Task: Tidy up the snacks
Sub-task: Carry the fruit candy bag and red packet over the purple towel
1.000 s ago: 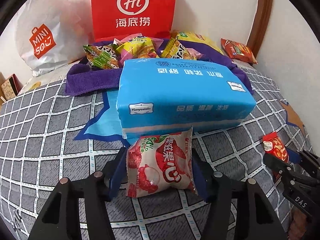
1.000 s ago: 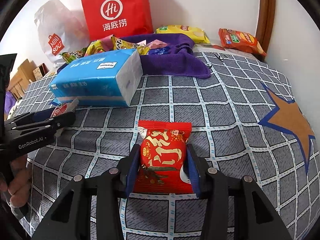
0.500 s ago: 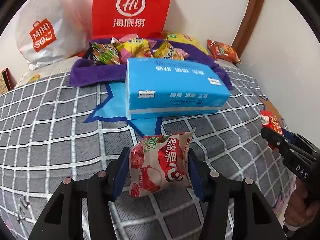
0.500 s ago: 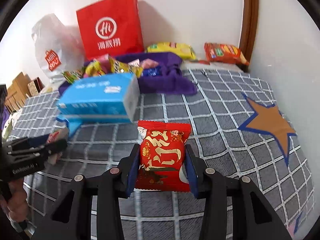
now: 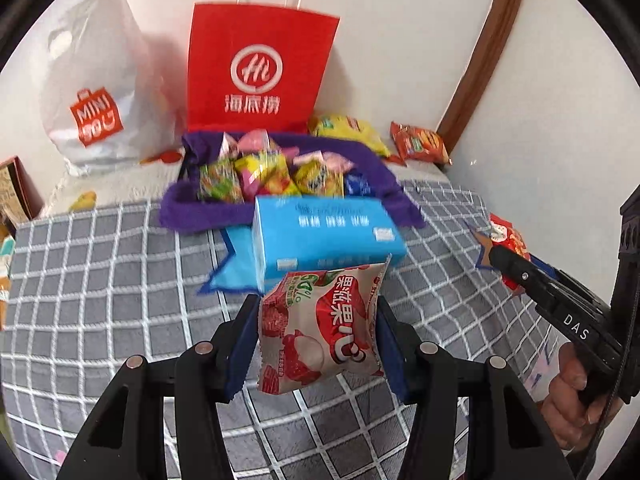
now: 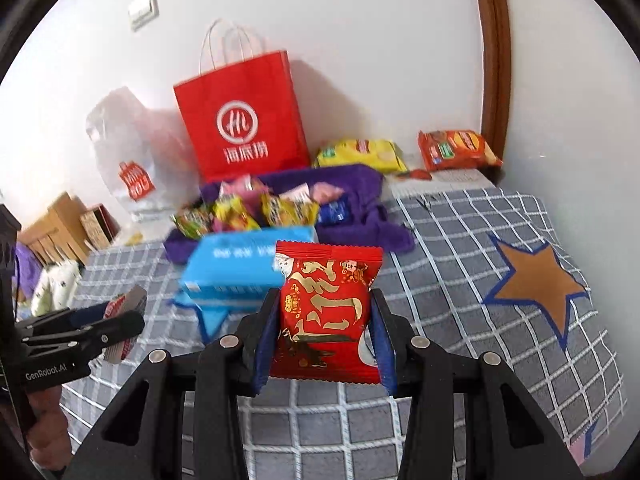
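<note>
My left gripper (image 5: 314, 312) is shut on a white and red lychee snack packet (image 5: 320, 328), held up above the checked bedspread (image 5: 112, 280). My right gripper (image 6: 324, 312) is shut on a red snack packet with gold lettering (image 6: 326, 312), also lifted off the bed. Each gripper shows at the edge of the other's view: the right gripper (image 5: 504, 256) at the right, the left gripper (image 6: 128, 312) at the left. Behind both lies a blue tissue pack (image 5: 320, 236), and past it a purple cloth (image 5: 380, 168) with several small snack packets (image 5: 268, 172) heaped on it.
A red paper bag (image 5: 256, 76) and a white plastic bag (image 5: 96, 92) stand against the far wall. A yellow packet (image 6: 360, 154) and an orange packet (image 6: 456, 150) lie near the wooden door frame (image 6: 492, 56). Wooden boxes (image 6: 60, 220) sit at the left.
Both grippers rose off the bedspread with their packets held; the tissue pack and purple cloth now look smaller and farther, and more of the wall and bags shows.
</note>
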The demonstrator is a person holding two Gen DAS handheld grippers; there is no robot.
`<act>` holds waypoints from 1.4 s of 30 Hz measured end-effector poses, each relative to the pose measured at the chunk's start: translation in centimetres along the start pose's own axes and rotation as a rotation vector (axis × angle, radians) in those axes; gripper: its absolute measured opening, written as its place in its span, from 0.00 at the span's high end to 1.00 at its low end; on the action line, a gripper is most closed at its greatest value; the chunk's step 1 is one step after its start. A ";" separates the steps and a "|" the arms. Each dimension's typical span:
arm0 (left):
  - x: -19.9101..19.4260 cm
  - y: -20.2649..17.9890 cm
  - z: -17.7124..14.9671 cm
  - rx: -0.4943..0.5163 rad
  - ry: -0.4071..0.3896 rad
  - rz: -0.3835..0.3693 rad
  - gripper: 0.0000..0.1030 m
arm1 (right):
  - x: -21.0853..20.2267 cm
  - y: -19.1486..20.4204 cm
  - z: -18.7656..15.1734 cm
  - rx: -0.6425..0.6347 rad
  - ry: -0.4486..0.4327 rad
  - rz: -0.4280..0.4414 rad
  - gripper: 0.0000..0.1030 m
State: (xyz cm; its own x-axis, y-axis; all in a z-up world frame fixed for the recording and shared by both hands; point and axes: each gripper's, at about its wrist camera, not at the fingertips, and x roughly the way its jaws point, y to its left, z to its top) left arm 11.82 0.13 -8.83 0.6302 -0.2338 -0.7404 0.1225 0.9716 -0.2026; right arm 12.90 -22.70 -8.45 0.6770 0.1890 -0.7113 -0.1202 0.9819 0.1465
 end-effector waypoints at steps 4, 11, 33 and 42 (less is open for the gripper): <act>-0.9 0.1 2.3 0.000 -0.025 -0.001 0.49 | -0.1 0.2 2.2 0.005 -0.011 0.000 0.59; -1.0 0.4 6.0 0.000 -0.044 0.005 0.49 | 0.2 0.9 5.8 -0.025 -0.043 -0.015 0.59; 0.8 1.3 11.4 0.026 -0.066 0.023 0.49 | 4.3 3.5 12.5 -0.083 -0.069 -0.016 0.59; 1.5 2.0 12.8 0.013 -0.070 0.019 0.49 | 5.2 3.9 14.2 -0.096 -0.075 -0.019 0.59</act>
State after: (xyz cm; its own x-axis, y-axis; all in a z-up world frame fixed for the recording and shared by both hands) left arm 22.77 2.17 -2.13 0.6847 -0.2123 -0.6972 0.1197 0.9764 -0.1798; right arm 26.27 -18.10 -1.87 0.7318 0.1727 -0.6593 -0.1738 0.9827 0.0645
